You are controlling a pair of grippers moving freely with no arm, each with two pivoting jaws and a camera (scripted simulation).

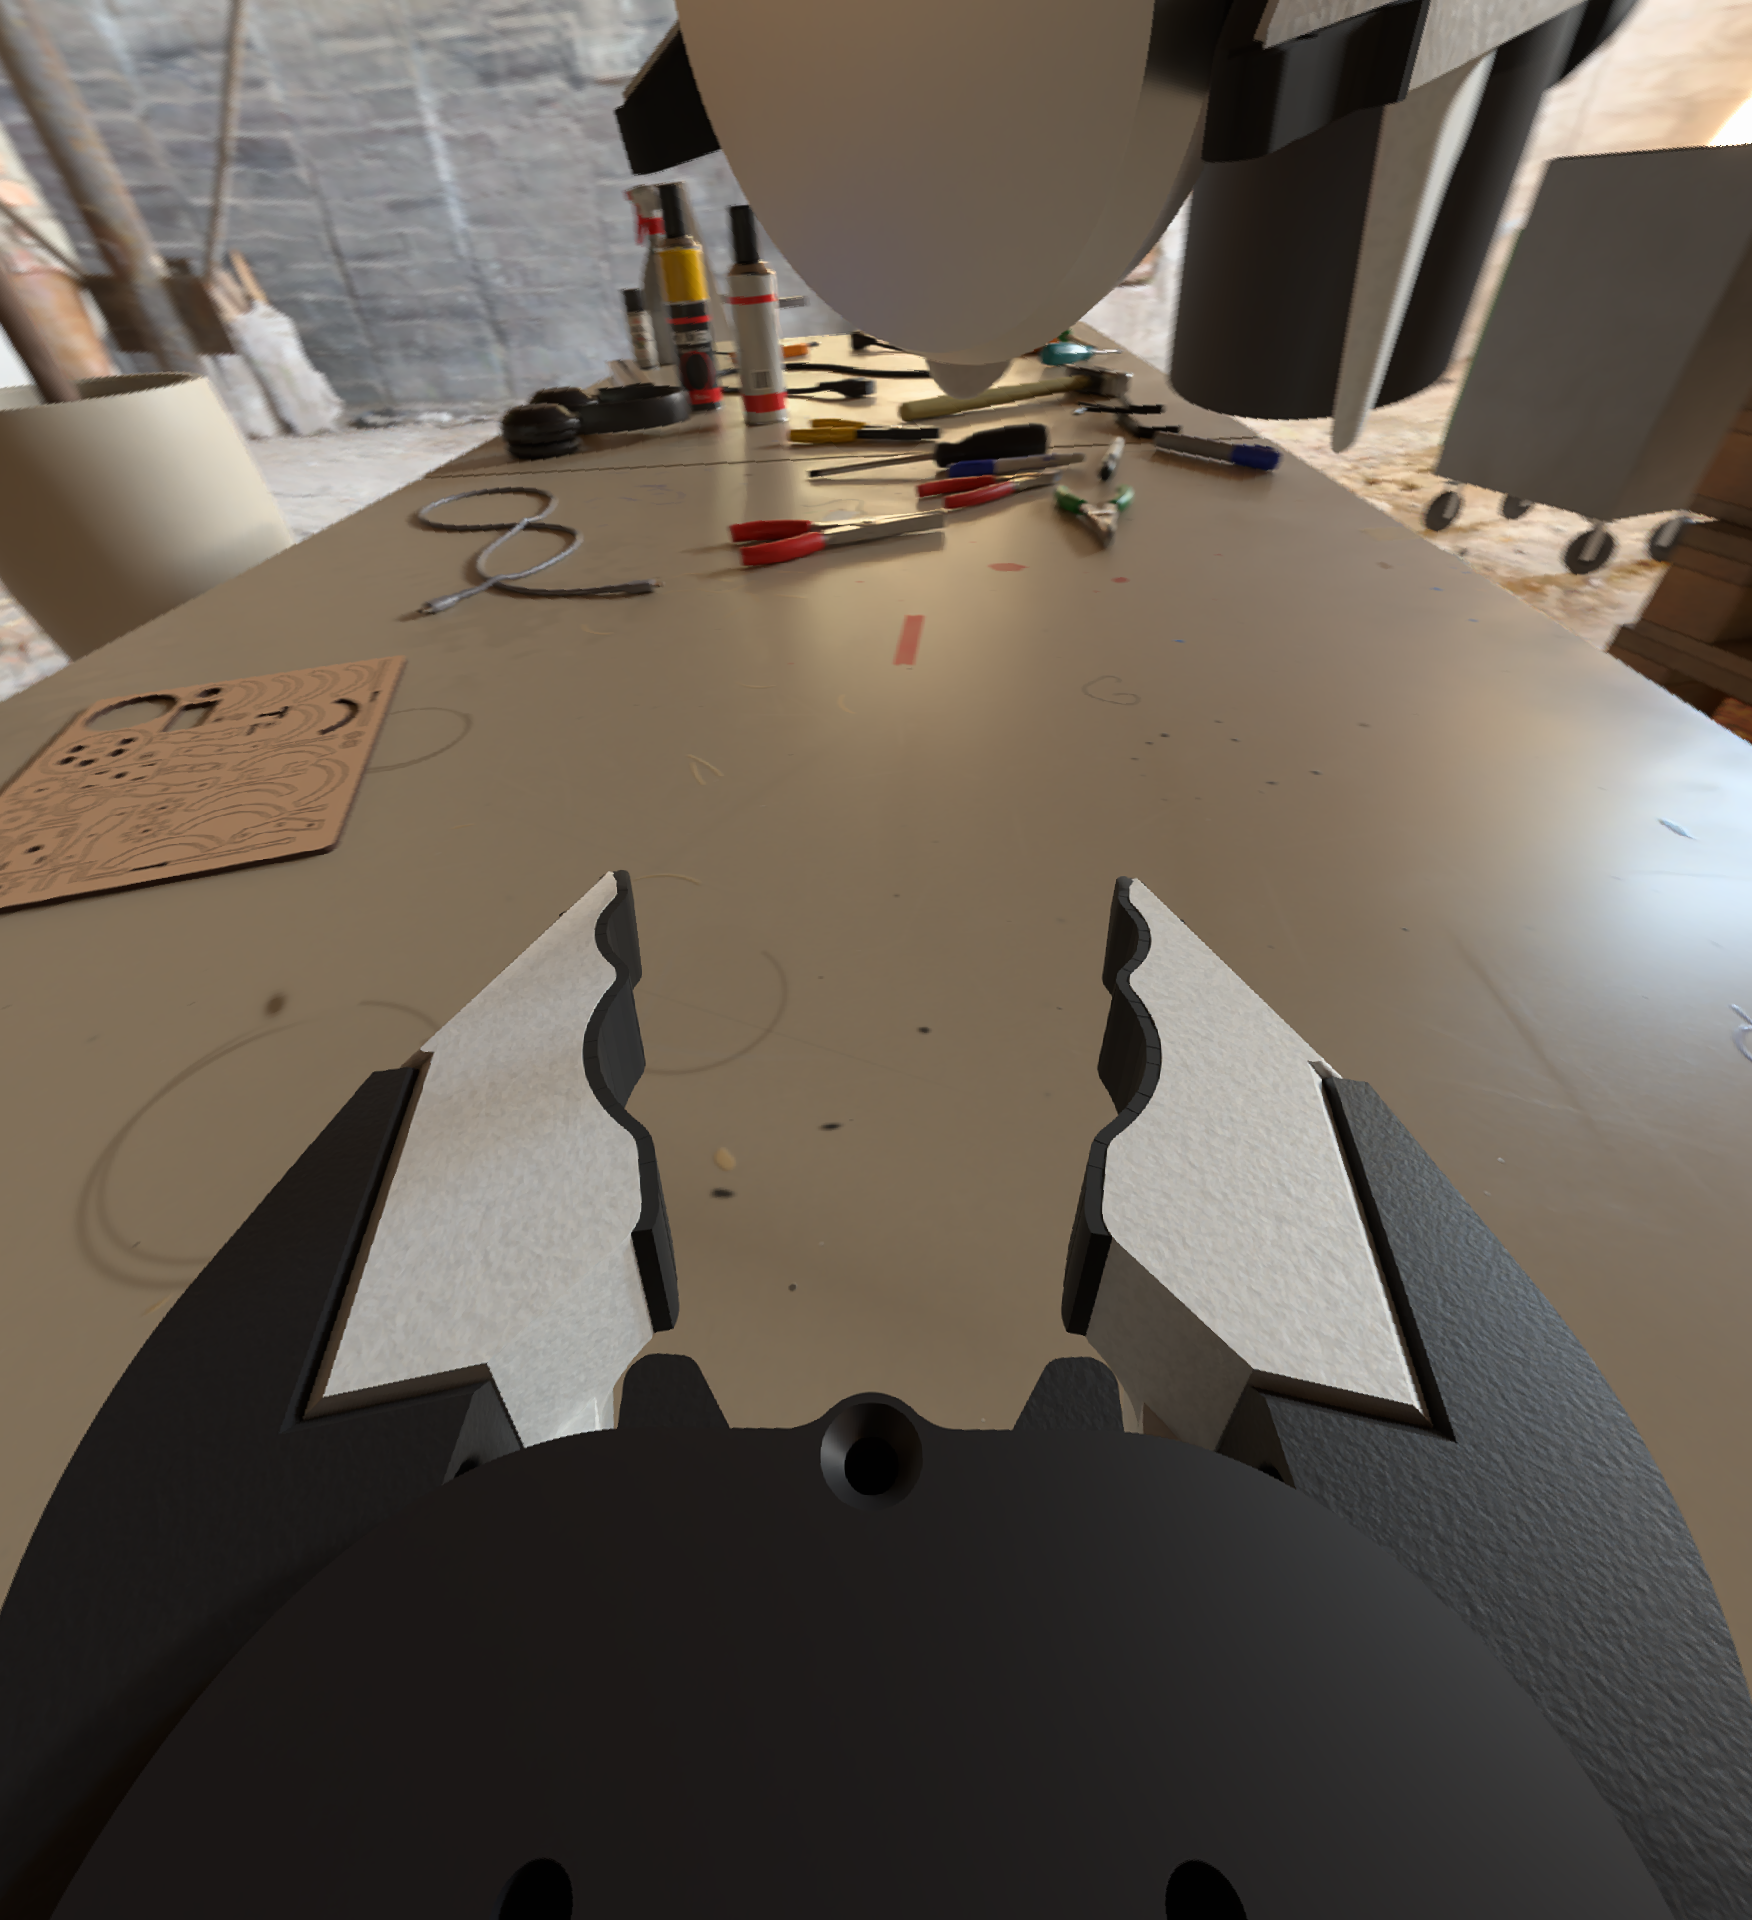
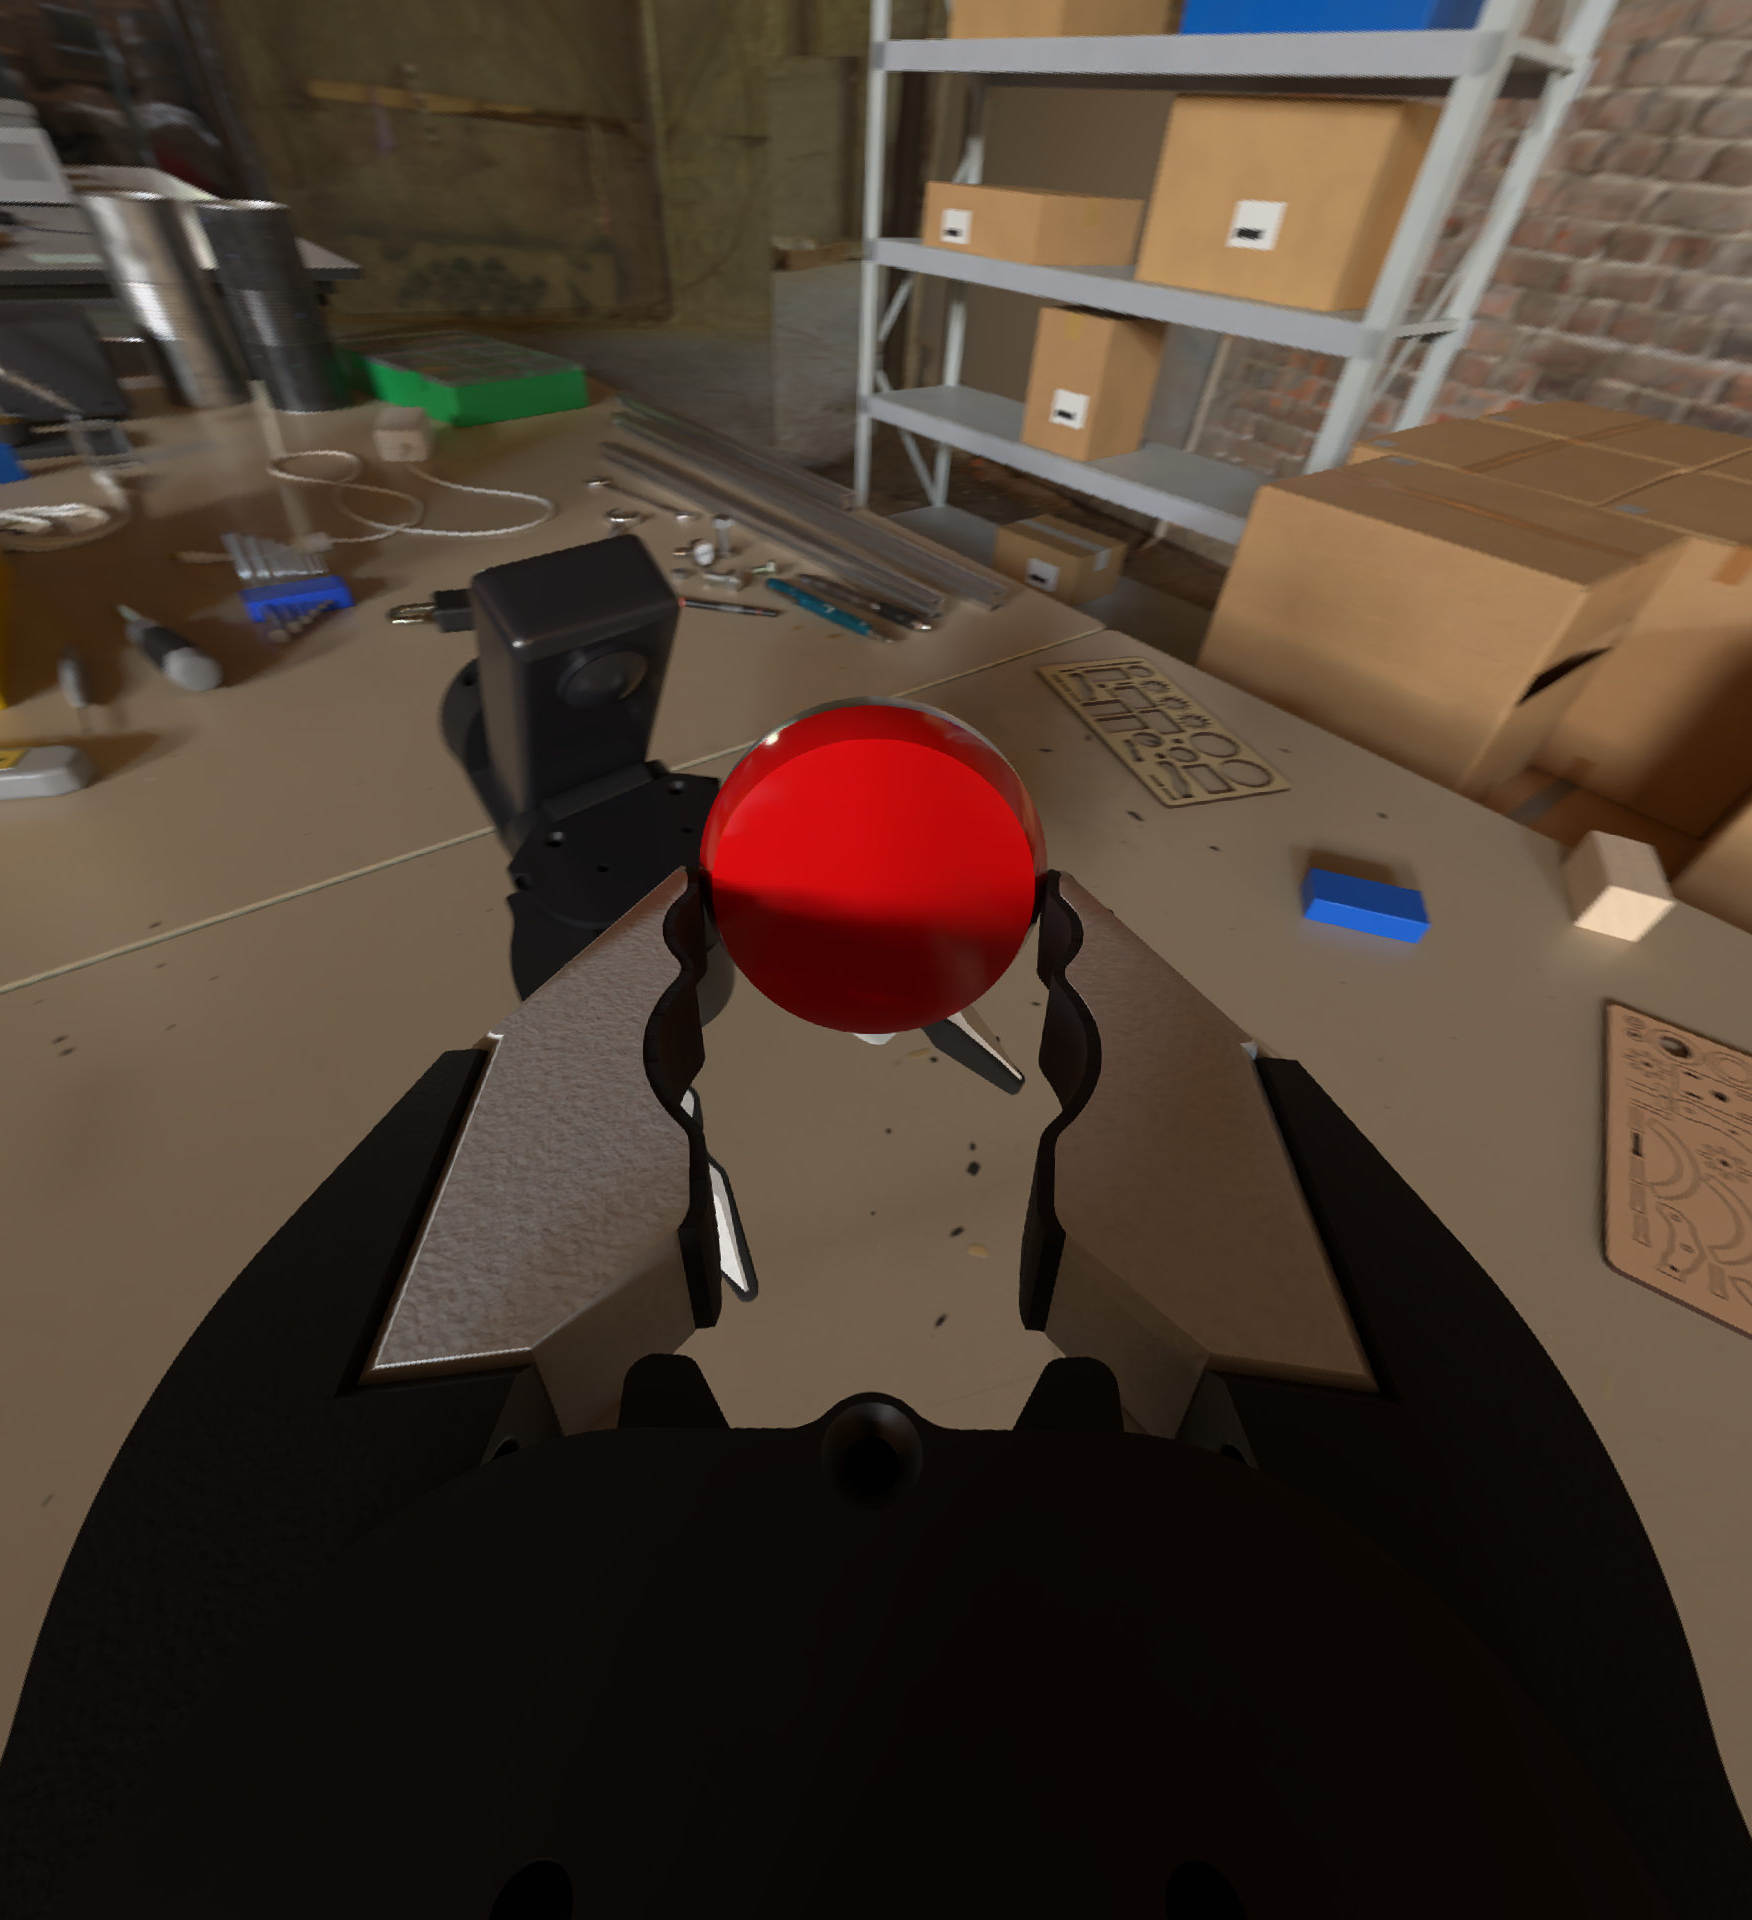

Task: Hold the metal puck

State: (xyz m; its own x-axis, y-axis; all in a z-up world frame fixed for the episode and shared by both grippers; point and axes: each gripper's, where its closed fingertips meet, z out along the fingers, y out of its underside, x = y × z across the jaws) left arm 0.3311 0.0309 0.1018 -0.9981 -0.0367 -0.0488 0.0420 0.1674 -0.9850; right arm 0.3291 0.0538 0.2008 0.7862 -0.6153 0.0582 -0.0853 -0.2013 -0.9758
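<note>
The puck (image 2: pixel 870 862) is a round glossy piece, red towards the right wrist camera with a thin metal rim. My right gripper (image 2: pixel 870 894) is shut on it at the fingertips and holds it above the tan table (image 2: pixel 228 1039). In the left wrist view the puck (image 1: pixel 955 156) shows as a large pale grey dome overhead, with the right gripper's dark body (image 1: pixel 1298 208) beside it. My left gripper (image 1: pixel 870 904) is open and empty, low over the table (image 1: pixel 955 779), below the puck. Its black body (image 2: pixel 571 675) shows behind the puck in the right wrist view.
A cut cardboard sheet (image 1: pixel 165 779), a grey cable (image 1: pixel 519 540), red pliers (image 1: pixel 820 535), spray cans (image 1: pixel 690 301) and a hammer (image 1: pixel 1017 395) lie ahead of the left gripper. A blue block (image 2: pixel 1365 904), a wooden block (image 2: pixel 1620 894), cardboard boxes (image 2: pixel 1474 582) and a shelf (image 2: pixel 1163 291) are right.
</note>
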